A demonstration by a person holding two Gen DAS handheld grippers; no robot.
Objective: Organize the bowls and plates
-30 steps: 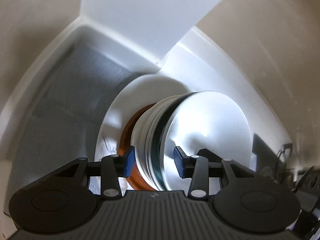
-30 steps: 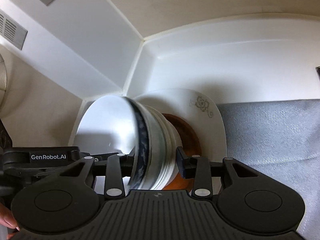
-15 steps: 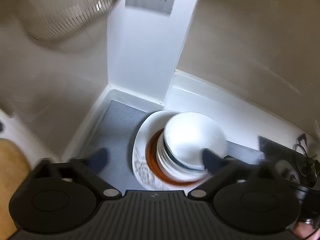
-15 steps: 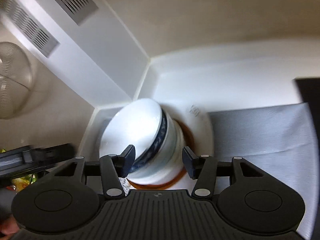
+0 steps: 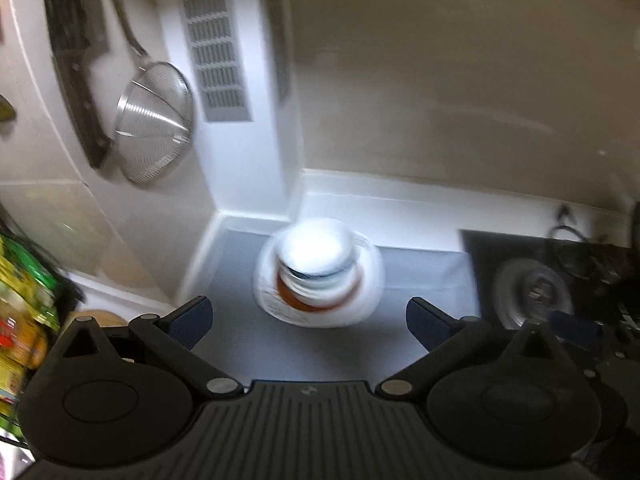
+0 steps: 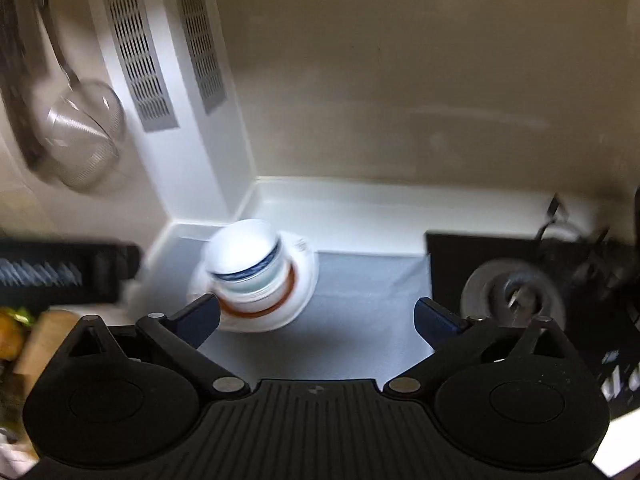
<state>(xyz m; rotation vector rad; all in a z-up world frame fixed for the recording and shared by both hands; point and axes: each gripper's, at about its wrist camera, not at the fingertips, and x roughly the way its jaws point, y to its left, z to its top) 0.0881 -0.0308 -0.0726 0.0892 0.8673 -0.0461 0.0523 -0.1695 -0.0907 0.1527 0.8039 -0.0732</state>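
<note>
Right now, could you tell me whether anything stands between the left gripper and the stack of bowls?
Nothing visible does. The left gripper is open, and only bare grey mat lies between it and the stack of bowls, which sits on a white plate in the corner.

A: Where does the left wrist view look from?
B: Above and back from the stack of bowls (image 5: pixel 318 270), looking down along its spread fingers (image 5: pixel 191 320) to the corner behind the stack.
A: And the right wrist view?
B: Same height, facing the same stack of bowls (image 6: pixel 250 264), which sits left of centre; both views share the strainer (image 5: pixel 154 142) high to the stack's left.
</note>
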